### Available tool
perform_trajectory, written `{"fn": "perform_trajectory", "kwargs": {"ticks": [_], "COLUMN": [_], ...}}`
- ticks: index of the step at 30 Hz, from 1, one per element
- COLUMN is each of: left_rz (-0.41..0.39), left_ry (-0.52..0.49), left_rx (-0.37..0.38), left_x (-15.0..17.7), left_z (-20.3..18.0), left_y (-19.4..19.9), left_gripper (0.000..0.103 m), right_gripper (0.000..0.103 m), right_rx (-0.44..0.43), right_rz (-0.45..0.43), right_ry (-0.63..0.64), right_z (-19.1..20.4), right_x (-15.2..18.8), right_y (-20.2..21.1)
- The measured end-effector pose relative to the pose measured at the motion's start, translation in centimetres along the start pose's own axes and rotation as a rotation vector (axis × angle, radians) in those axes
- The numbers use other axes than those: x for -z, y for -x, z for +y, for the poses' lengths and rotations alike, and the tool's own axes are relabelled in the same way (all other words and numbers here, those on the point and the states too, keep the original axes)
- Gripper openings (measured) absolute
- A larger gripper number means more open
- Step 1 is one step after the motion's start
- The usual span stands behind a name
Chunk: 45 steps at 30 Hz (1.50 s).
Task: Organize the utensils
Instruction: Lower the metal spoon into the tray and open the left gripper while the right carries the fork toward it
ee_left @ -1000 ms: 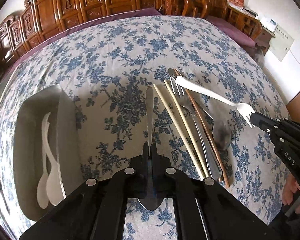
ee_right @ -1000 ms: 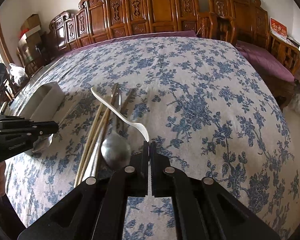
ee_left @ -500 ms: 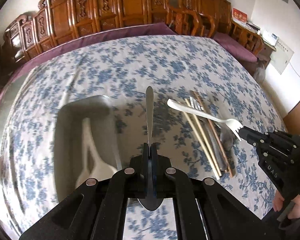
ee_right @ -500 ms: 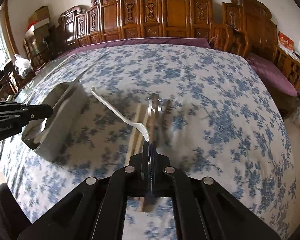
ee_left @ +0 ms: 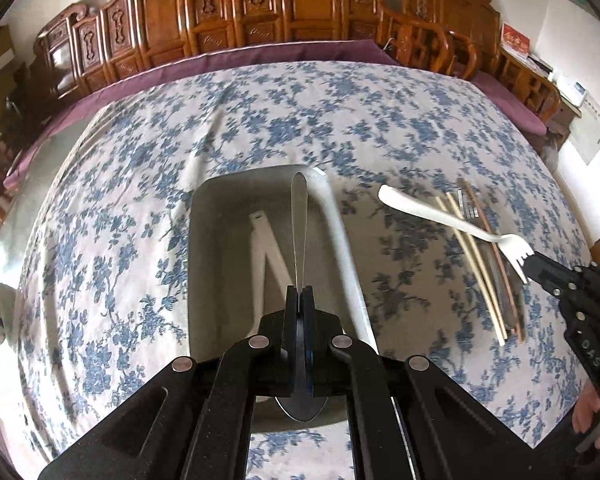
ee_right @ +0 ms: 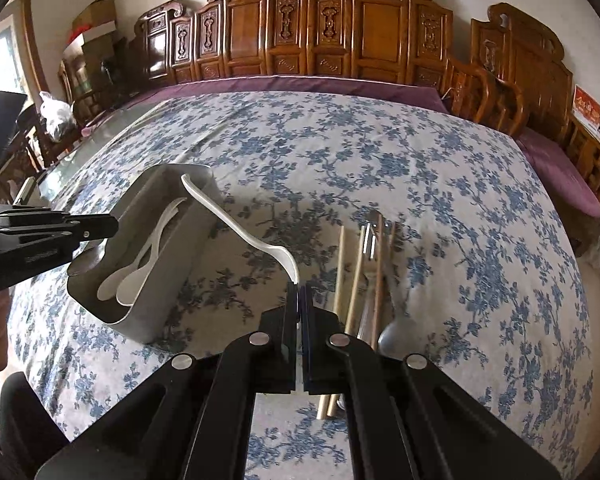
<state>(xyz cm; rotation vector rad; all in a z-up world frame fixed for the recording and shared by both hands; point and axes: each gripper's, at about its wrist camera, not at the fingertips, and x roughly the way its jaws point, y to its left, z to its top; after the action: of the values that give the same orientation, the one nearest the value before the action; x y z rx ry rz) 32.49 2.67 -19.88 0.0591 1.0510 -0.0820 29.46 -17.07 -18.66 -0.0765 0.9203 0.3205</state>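
Note:
My left gripper [ee_left: 299, 289] is shut on a metal spoon [ee_left: 299, 216], held by its bowl with the handle pointing forward, above the grey bin [ee_left: 204, 264]. The bin holds two white spoons [ee_right: 140, 264]. My right gripper [ee_right: 299, 285] is shut on a white plastic fork [ee_right: 236, 220], gripped at its tines, with the handle reaching toward the bin [ee_right: 156, 316]. The fork [ee_left: 452, 220] and right gripper [ee_left: 534, 266] also show in the left wrist view. Chopsticks [ee_right: 354, 276], a metal fork and a metal spoon [ee_right: 394, 334] lie on the floral tablecloth.
The blue floral tablecloth [ee_right: 380, 160] covers a large table. Carved wooden chairs [ee_right: 320, 32] line the far side. The utensil pile [ee_left: 484, 264] lies right of the bin. A person's hand [ee_left: 588, 416] holds the right gripper.
Both grippers have moved left with their utensils. The left gripper with the metal spoon now hangs over the bin; the white fork's handle now reaches near the bin's rim.

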Motion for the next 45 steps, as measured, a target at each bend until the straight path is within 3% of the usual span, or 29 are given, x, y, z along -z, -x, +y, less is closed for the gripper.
{"fn": "perform_trajectory", "kwargs": {"ticks": [13,15,23,31,39,45], "left_rz": [0.054,0.051,-0.008,-0.066,-0.101,-0.114], "left_ry": [0.04,0.045,0.054,0.07,0.084,0.093], "left_rx": [0.016,0.016,0.022,0.008,-0.01,-0.01], "left_x": [0.1,0.2,1.0,2.3,3.4,3.9], "left_z": [2.4,2.7,5.0,8.9,11.7,13.0], "left_y": [-3.0,-2.8,0.5,4.3,6.0,6.6], "left_gripper": [0.003,0.008,0.015,0.016,0.016,0.016], "right_gripper": [0.002,0.002,0.002,0.002,0.002,0.002], "right_rx": [0.02,0.025,0.064,0.139,0.243,0.267], "right_rz": [0.034,0.036,0.047,0.073,0.089,0.104], "right_ry": [0.048,0.055,0.101,0.183,0.286,0.338], "right_z": [2.6,3.0,6.3,11.0,14.4,16.2], "right_x": [-1.0,-1.2,-2.5,-4.6,-6.2,-6.3], "right_y": [-1.3,-1.4,-2.5,-4.7,-6.6,-7.6]}}
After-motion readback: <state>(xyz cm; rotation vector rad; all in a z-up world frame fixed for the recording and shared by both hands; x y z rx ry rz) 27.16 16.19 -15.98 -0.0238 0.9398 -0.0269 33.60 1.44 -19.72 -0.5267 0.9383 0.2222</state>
